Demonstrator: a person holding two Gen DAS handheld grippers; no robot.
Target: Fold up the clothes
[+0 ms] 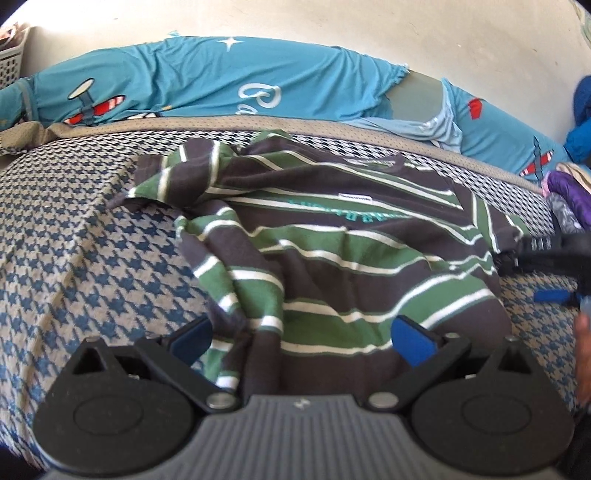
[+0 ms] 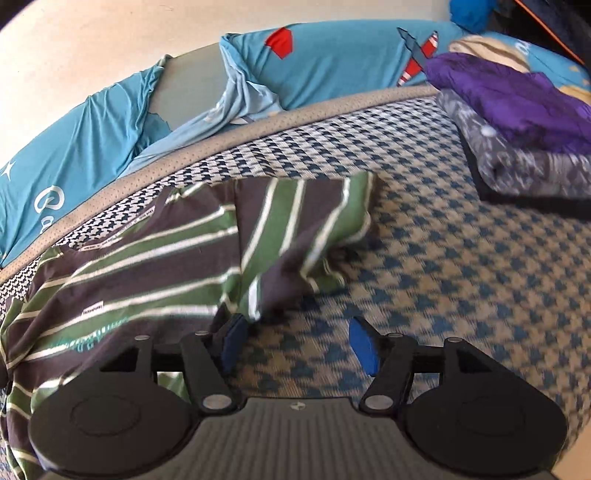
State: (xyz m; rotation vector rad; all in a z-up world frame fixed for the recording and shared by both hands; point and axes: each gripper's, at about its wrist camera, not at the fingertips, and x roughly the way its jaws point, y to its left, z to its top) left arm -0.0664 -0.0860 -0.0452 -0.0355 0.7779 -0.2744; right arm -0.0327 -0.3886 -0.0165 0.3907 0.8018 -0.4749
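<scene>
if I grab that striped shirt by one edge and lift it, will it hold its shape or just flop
The striped shirt will probably flop: it already lies in soft bunched wrinkles. Its sleeve has folded over limply, so edges likely droop. It looks like thin knit, so likely light.

From my feed it's a bed (image 1: 74, 236) with a blue-and-beige houndstooth cover, grey mesh trim along the far edge. Behind it sit teal pillows (image 1: 207, 77) with little planes and white script — right against a plain cream wall (image 1: 406, 29). White slatted basket (image 1: 11, 55) far left — bright, soft daylight.
</scene>
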